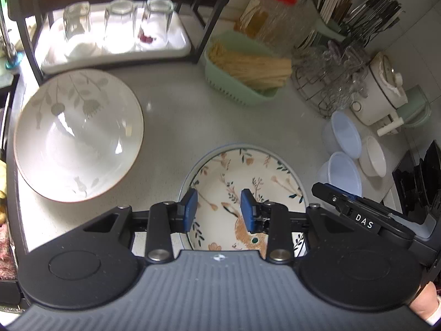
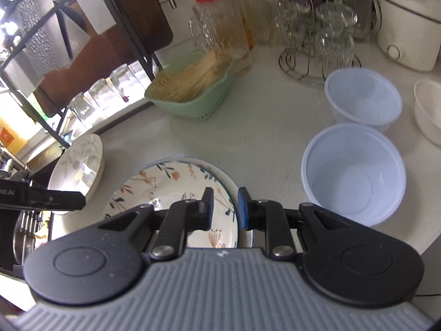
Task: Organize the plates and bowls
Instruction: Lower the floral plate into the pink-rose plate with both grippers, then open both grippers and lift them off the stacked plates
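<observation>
i have both claws over the flowered plate (image 1: 248, 182), which lies on the table (image 1: 171, 127) near the front edge, with what looks like a second plate's rim under it. my left claw (image 1: 219, 211) is released - its blue pads stand apart above the plate's left half and nothing is between them. my right claw (image 2: 225, 207) is nearly clenched and straddles the plate's right rim, one pad inside and one outside; i cannot tell if the pads really press on the rim, so i will not call it a hold.

what matters for the next move: the big leaf bowl (image 1: 78, 135) lies to the left of the plate, nearer to my left claw, while the two pale blue bowls (image 2: 354, 173) and a white bowl (image 2: 430, 110) stand to the right, nearer to my right claw. the plate is round, so it has no long axis - i think only the rim side counts for gripping.
</observation>
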Action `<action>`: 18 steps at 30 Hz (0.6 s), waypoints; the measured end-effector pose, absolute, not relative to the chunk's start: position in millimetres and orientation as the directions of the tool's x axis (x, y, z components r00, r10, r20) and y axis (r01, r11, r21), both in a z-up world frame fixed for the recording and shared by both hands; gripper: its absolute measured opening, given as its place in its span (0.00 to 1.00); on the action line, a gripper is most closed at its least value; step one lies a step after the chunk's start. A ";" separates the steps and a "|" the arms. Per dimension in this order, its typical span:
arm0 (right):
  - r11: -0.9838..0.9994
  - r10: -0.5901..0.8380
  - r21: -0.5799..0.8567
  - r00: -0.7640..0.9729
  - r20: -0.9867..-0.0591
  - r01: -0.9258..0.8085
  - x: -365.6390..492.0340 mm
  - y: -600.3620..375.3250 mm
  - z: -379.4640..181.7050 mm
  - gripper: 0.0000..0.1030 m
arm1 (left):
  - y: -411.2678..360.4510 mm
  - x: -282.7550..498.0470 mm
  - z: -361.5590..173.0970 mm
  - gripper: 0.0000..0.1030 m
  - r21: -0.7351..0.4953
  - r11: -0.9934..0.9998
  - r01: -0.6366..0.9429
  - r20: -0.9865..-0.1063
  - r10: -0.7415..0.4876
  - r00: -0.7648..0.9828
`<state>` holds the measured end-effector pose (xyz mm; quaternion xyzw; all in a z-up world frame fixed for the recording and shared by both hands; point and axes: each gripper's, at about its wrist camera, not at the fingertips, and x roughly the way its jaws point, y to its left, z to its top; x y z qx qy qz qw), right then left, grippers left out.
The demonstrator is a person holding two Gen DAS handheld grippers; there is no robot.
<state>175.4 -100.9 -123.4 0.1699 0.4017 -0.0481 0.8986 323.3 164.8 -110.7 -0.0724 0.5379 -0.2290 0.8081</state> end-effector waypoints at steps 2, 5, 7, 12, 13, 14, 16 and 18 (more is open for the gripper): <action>0.940 0.042 0.264 0.693 -0.720 0.217 172.7 -99.2 -109.4 0.22 | 165.6 319.6 -98.8 0.37 -0.358 0.884 0.299 -0.823 -0.451 0.346; 0.943 0.035 0.263 0.726 -0.686 0.202 167.9 -95.0 -86.5 0.22 | 167.4 313.0 -78.8 0.37 -0.344 0.884 0.315 -0.798 -0.452 0.398; 0.945 0.032 0.263 0.746 -0.665 0.194 164.3 -91.4 -72.7 0.22 | 167.7 308.1 -64.6 0.37 -0.329 0.886 0.327 -0.780 -0.450 0.435; 0.948 0.029 0.266 0.784 -0.621 0.176 152.8 -81.4 -42.4 0.22 | 173.7 290.7 -33.0 0.37 -0.302 0.889 0.343 -0.736 -0.447 0.509; 0.950 0.029 0.262 0.788 -0.615 0.170 150.3 -79.3 -37.4 0.22 | 175.9 286.8 -27.9 0.37 -0.297 0.891 0.343 -0.729 -0.444 0.521; 0.951 0.028 0.260 0.792 -0.610 0.166 148.4 -77.5 -33.1 0.22 | 177.4 283.1 -23.8 0.37 -0.292 0.893 0.344 -0.723 -0.441 0.532; 0.954 0.028 0.256 0.802 -0.597 0.158 142.6 -72.6 -23.8 0.22 | 181.2 274.6 -15.8 0.37 -0.284 0.896 0.342 -0.714 -0.436 0.548; 0.957 0.030 0.250 0.810 -0.586 0.145 137.1 -67.8 -16.5 0.22 | 184.8 264.3 -10.3 0.37 -0.277 0.899 0.339 -0.704 -0.430 0.565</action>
